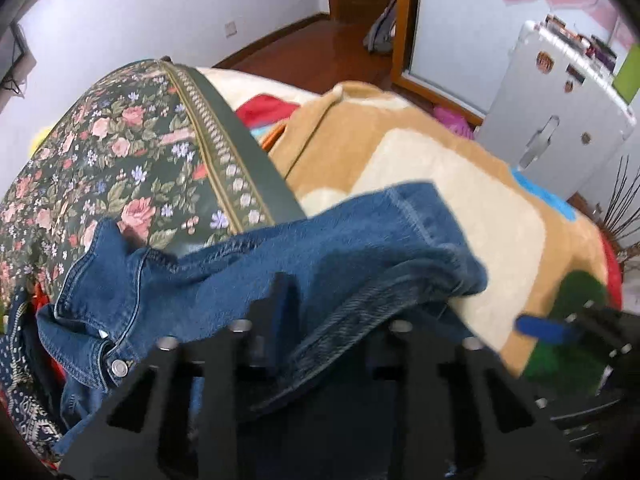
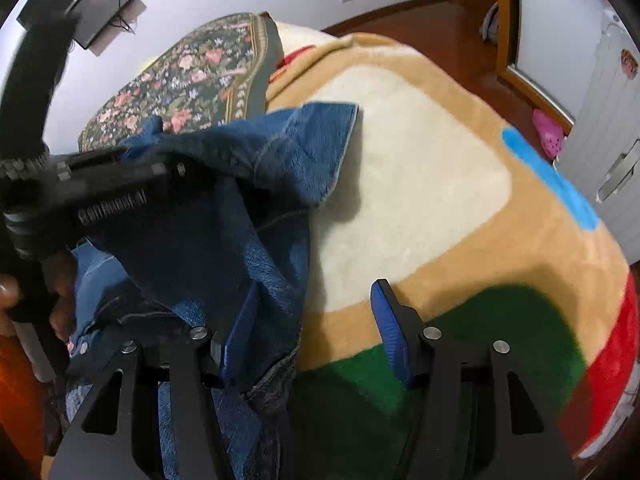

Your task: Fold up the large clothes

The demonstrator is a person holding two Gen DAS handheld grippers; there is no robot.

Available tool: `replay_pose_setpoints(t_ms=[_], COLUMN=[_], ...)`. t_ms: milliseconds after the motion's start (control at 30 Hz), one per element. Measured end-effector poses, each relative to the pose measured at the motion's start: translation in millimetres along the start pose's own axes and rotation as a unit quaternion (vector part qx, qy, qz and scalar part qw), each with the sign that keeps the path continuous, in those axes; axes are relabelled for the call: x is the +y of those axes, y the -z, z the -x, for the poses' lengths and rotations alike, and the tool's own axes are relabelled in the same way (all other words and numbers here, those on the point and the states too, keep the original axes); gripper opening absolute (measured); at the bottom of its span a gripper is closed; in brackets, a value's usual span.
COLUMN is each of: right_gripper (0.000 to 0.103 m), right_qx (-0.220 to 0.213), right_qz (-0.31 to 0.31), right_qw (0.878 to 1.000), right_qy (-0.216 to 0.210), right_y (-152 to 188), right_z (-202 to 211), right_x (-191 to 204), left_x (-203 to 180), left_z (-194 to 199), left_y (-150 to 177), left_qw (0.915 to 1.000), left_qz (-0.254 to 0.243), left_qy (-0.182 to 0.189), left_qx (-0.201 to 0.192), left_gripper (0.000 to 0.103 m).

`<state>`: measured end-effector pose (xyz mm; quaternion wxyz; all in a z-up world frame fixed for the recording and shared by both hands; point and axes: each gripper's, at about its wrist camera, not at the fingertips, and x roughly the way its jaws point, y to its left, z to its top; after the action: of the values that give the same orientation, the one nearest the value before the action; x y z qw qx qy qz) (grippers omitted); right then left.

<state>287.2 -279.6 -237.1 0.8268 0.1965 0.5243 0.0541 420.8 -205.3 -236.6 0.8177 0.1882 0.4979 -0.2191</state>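
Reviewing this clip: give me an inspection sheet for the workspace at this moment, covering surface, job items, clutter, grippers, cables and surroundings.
Surface: plush tan blanket with cream, green, blue and red patches, spread over a bed.
Job's things: blue denim jacket, crumpled, lying partly on the blanket.
Clutter: dark floral quilt folded beside the jacket; red fabric behind it.
Grippers: left gripper closed on the denim; right gripper open, denim edge against its left pad, not pinched.
Cables: wires hang under a wall-mounted dark screen.
Surroundings: white suitcase, wooden floor, pink slipper.
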Motion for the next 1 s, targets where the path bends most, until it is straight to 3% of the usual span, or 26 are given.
replay_pose_setpoints(t_ms=[33, 167, 300, 533, 633, 767, 900, 1000], right_gripper=[0.055, 0.055, 0.055, 0.055, 0.057, 0.059, 0.064, 0.066], right_qx=[0.002, 0.007, 0.012, -0.045, -0.039, 0.010, 0.029, 0.028], right_qz=[0.000, 0.006, 0.027, 0.074, 0.088, 0.114, 0.140, 0.153], right_qw=[1.000, 1.000, 0.999, 0.996, 0.995, 0.993, 0.990, 0.988], right_qy=[0.001, 0.005, 0.015, 0.003, -0.005, -0.004, 0.016, 0.025], right_y=[0.7, 2.9, -4.9, -27.3, -24.4, -7.7, 4.8, 6.8], right_z=[0.6, 4.8, 8.4, 38.3, 33.0, 6.2, -9.2, -8.4], right_x=[-0.4, -0.8, 10.2, 54.8, 70.9, 84.8, 92.2, 95.6], left_x=[2.2, 28.0, 66.5, 122.3, 131.9, 148.7, 163.8, 174.1], left_z=[4.3, 39.5, 96.7, 179.2, 184.0, 156.3, 127.0, 123.6], left_y=[-1.1, -1.6, 7.4, 58.6, 92.2, 146.4, 191.8, 222.3], left_qw=[1.0000, 0.9970, 0.9882, 0.9685, 0.9675, 0.9691, 0.9656, 0.9576], left_qz=[0.005, 0.057, 0.101, 0.166, 0.176, 0.212, 0.250, 0.277], left_qy=[0.001, 0.006, -0.016, -0.033, -0.056, -0.061, -0.052, -0.059], left_qx=[-0.008, -0.052, -0.115, -0.182, -0.172, -0.111, -0.051, -0.052], left_gripper=[0.012, 0.009, 0.007, 0.006, 0.007, 0.009, 0.028, 0.058])
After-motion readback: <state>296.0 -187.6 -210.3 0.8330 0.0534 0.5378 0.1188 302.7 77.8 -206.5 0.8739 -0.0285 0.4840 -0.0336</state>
